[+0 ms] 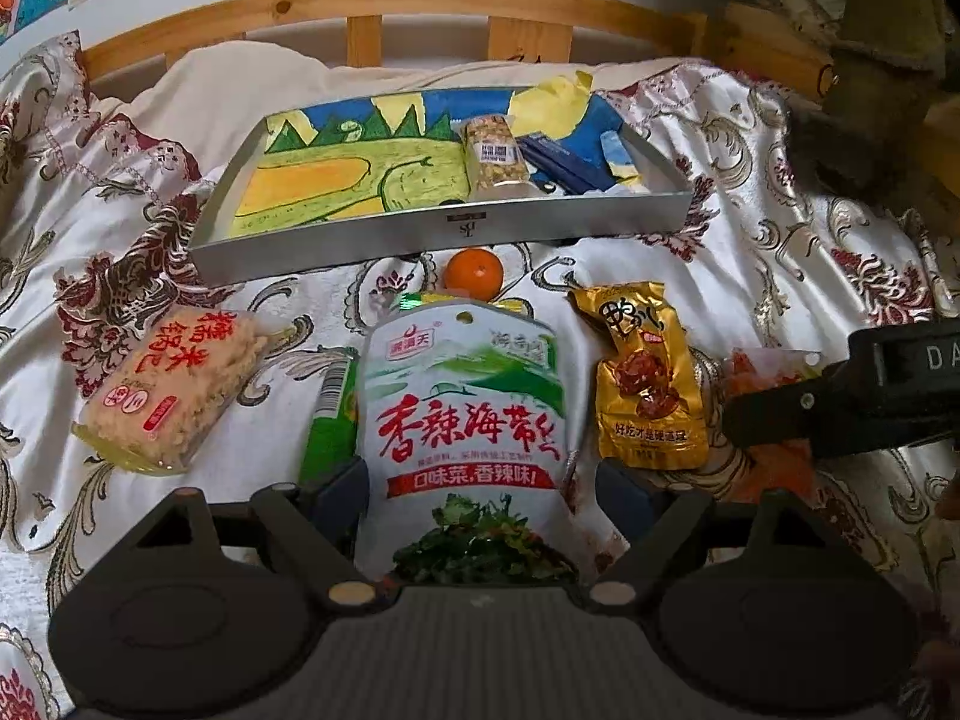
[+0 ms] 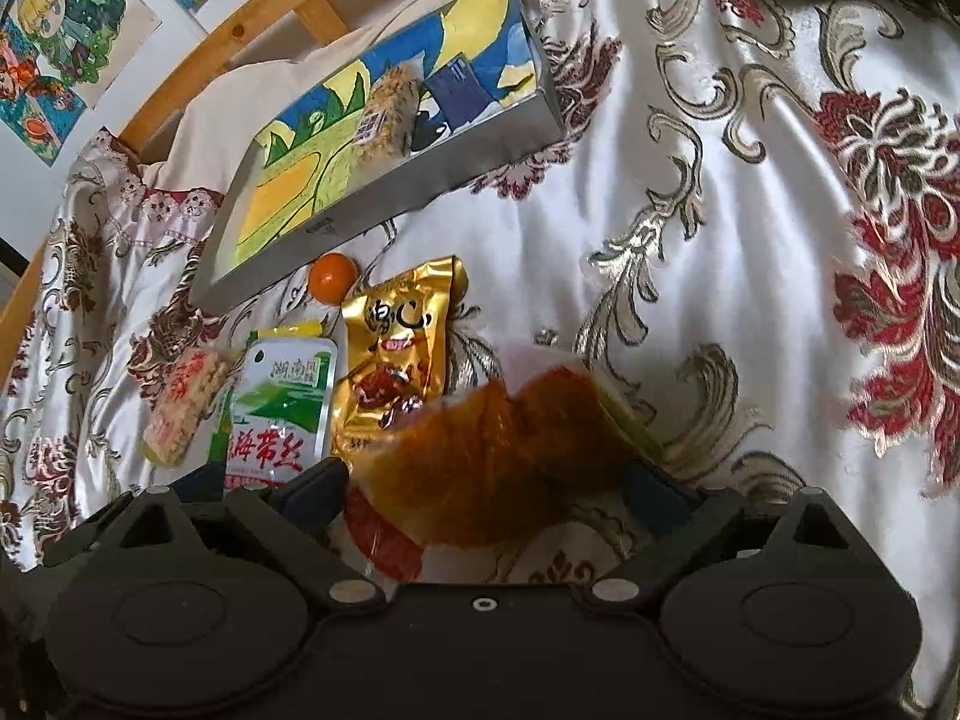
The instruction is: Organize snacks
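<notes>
A white and green kelp snack pouch [image 1: 465, 414] lies on the bedspread between the wide-open fingers of my left gripper [image 1: 480, 492], which do not press it. It also shows in the right wrist view [image 2: 279, 414]. My right gripper [image 2: 486, 480] has its fingers on both sides of a clear packet of orange snack [image 2: 498, 450], which looks lifted and blurred. The right gripper [image 1: 780, 414] shows at the right of the left wrist view. A grey tray [image 1: 444, 228] [image 2: 384, 192] with a colourful drawing as liner holds a jar of nuts [image 1: 495, 150] and blue packets [image 1: 564, 162].
On the bedspread lie a rice cracker pack [image 1: 174, 384] [image 2: 180, 408], a gold snack packet [image 1: 648, 378] [image 2: 402, 354], a green packet [image 1: 333, 420] under the pouch, and a small orange [image 1: 474, 273] [image 2: 333, 279] at the tray front. A wooden headboard [image 1: 360, 6] stands behind.
</notes>
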Demonstrator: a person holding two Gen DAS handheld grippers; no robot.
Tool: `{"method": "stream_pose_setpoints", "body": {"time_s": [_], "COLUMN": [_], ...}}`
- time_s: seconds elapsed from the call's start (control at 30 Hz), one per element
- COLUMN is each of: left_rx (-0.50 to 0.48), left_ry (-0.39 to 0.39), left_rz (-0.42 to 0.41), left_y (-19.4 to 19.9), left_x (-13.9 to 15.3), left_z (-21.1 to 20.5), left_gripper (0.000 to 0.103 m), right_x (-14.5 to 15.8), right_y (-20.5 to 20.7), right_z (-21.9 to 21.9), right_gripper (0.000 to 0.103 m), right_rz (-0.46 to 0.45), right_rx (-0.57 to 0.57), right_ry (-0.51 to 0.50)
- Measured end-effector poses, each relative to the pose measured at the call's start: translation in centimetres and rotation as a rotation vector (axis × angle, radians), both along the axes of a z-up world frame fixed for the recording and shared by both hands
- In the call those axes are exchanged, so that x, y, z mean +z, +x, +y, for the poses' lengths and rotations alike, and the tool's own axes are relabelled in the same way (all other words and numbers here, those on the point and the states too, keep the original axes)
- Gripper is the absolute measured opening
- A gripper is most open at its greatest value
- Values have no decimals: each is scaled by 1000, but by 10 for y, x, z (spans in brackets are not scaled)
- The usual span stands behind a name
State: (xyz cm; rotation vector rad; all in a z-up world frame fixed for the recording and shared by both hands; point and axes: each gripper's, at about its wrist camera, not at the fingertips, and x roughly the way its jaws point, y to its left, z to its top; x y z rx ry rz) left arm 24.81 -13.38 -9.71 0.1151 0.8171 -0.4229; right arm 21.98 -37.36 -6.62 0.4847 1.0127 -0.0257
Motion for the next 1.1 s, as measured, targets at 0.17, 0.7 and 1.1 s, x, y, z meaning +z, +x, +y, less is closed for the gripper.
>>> {"method": "stream_pose_setpoints", "body": {"time_s": [0.17, 0.7, 1.1], "left_rx": [10, 78, 180], "left_ry": [51, -46, -158], "left_rz": [-9, -30, -88], "left_y": [4, -6, -14], "left_x": [-3, 5, 18], "left_z": [-8, 5, 35], "left_gripper": [80, 51, 44], "right_x": [-3, -6, 3], "right_y": [8, 10, 4], "right_z": [4, 2, 1], "right_gripper": [84, 58, 51], "right_rz": [-16, -6, -65], "right_rx": [1, 9, 21], "right_ry": [-71, -125, -50]}}
